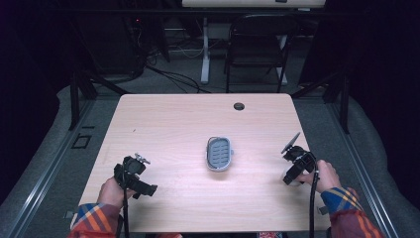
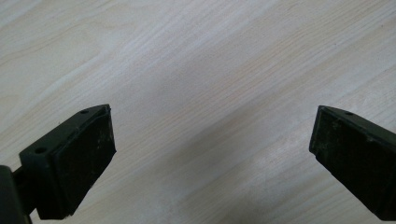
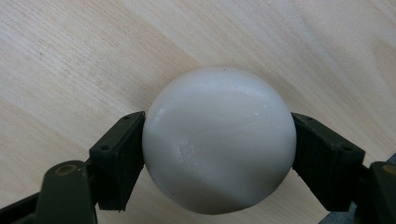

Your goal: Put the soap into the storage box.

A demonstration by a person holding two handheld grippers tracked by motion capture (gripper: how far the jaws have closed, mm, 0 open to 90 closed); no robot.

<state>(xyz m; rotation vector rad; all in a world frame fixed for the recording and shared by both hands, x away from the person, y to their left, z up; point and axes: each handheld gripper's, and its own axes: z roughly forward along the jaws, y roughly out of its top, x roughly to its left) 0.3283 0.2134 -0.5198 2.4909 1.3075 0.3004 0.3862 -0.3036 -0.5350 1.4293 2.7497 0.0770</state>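
Observation:
A grey oval soap dish (image 1: 219, 153) with a ribbed inside lies at the middle of the wooden table (image 1: 173, 119). At the table's right edge, my right gripper (image 1: 293, 173) is shut on a smooth white rounded bar of soap (image 3: 219, 140). Its two black pads (image 3: 119, 158) press the soap's sides just above the wood. Near the front left, my left gripper (image 1: 141, 186) points down at bare wood. Seen in the left gripper view, the left gripper (image 2: 212, 144) has its jaws wide apart with nothing between them.
A dark round cable hole (image 1: 239, 106) sits near the table's far edge. A black folding chair (image 1: 255, 44) and a white desk leg (image 1: 205, 54) stand beyond the table. Grey floor and black frame struts (image 1: 79, 94) flank both sides.

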